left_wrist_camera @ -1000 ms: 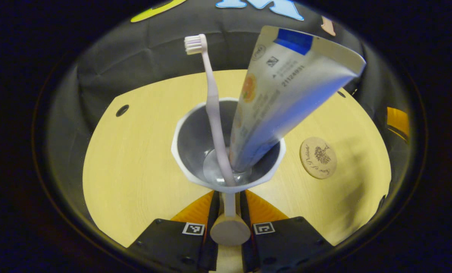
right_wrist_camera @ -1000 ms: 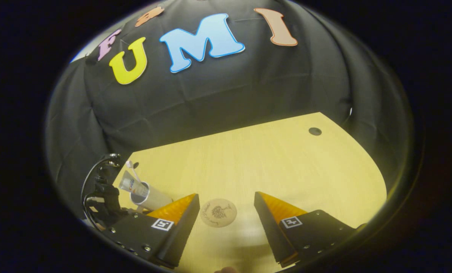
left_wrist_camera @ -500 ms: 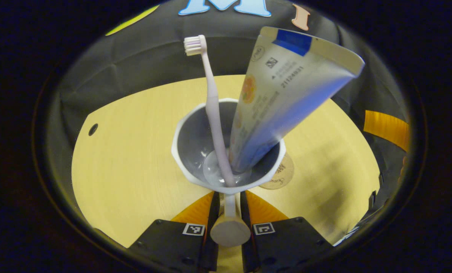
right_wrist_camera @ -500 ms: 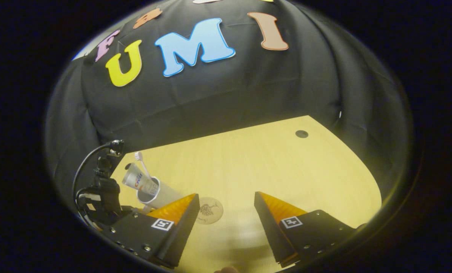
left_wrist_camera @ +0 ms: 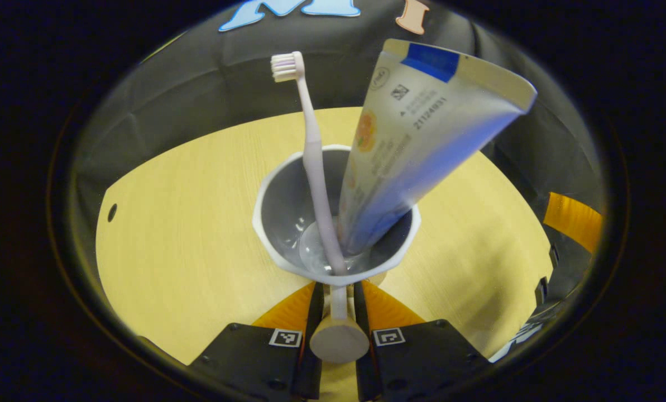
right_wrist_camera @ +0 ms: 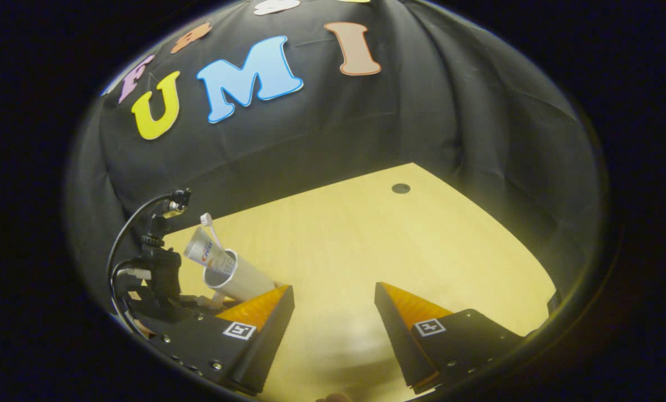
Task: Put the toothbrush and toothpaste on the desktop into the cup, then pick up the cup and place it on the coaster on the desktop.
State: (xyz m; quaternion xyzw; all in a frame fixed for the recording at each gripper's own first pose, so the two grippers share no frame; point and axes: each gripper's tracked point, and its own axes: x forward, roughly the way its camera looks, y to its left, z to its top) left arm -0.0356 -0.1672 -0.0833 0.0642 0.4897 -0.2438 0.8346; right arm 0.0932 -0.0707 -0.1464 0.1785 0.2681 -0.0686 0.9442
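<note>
Now my left tool (left_wrist_camera: 338, 304) pinches the cup (left_wrist_camera: 335, 215) by its handle, toothbrush (left_wrist_camera: 313, 162) on the left and toothpaste (left_wrist_camera: 416, 139) leaning right inside it. I should lower it level onto the coaster peeking under its base. My right tool (right_wrist_camera: 333, 315) hangs open over the counter (right_wrist_camera: 377, 240).

This was a staged recording booth, not a lived-in room: a draped black cloth wall (right_wrist_camera: 333, 139) filled the upper frame, closing off a bare pale wooden desktop (right_wrist_camera: 377, 245) with a round cable hole (right_wrist_camera: 401, 188)
</note>
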